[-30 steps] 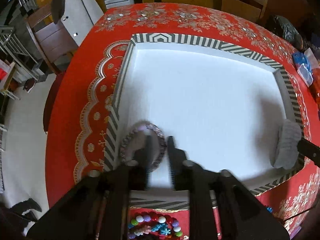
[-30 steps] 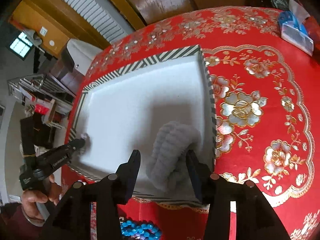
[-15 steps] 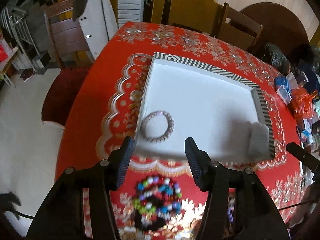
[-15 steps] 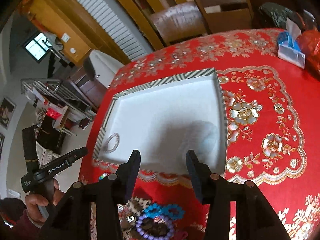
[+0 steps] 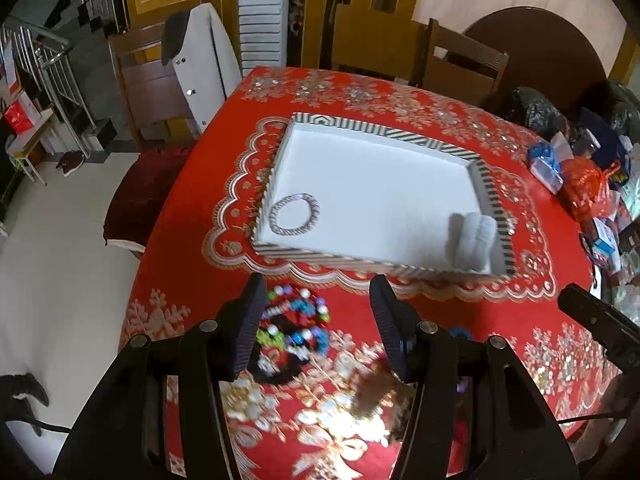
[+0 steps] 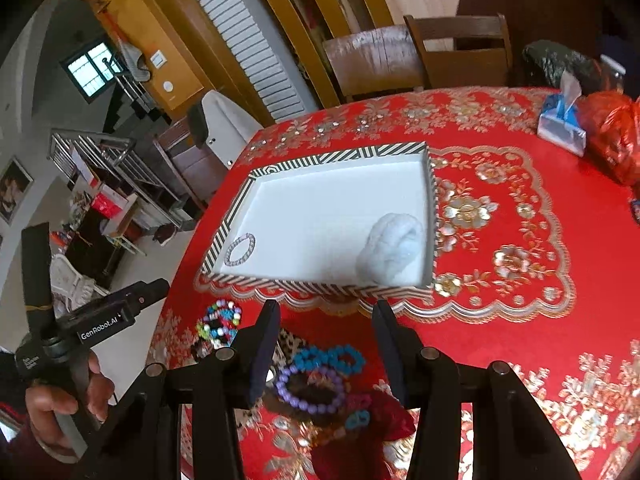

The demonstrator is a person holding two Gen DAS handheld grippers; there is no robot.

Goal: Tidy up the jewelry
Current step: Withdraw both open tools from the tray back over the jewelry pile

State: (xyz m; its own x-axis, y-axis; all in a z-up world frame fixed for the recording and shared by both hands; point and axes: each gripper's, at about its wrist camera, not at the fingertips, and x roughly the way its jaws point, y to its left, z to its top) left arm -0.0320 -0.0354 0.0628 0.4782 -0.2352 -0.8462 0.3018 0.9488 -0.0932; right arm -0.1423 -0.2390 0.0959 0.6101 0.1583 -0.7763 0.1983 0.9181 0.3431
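A striped-rim tray (image 5: 384, 133) (image 6: 340, 157) with a white floor lies on the red tablecloth. A beaded silver bracelet (image 5: 294, 215) (image 6: 240, 250) rests flat in its near left corner. A fluffy pale scrunchie (image 5: 472, 240) (image 6: 394, 248) lies in its near right corner. My left gripper (image 5: 318, 292) hovers open and empty in front of the tray, above a heap of multicoloured bead bracelets (image 5: 296, 320) (image 6: 220, 320). My right gripper (image 6: 326, 308) is also open and empty, over a blue bracelet (image 6: 328, 356) and a purple one (image 6: 308, 388).
The table's edge drops off to the left (image 5: 144, 272). Wooden chairs (image 6: 460, 52) stand at the far side, one with a white coat (image 5: 200, 68). A tissue pack (image 6: 560, 124) and a red bag (image 6: 612, 136) sit far right. A hand (image 6: 68, 396) holds the left gripper.
Both grippers pulled back and up from the tray to the jewellery heap. The left one opened and left the bracelet in the tray. The scrunchie stays where the right one was.
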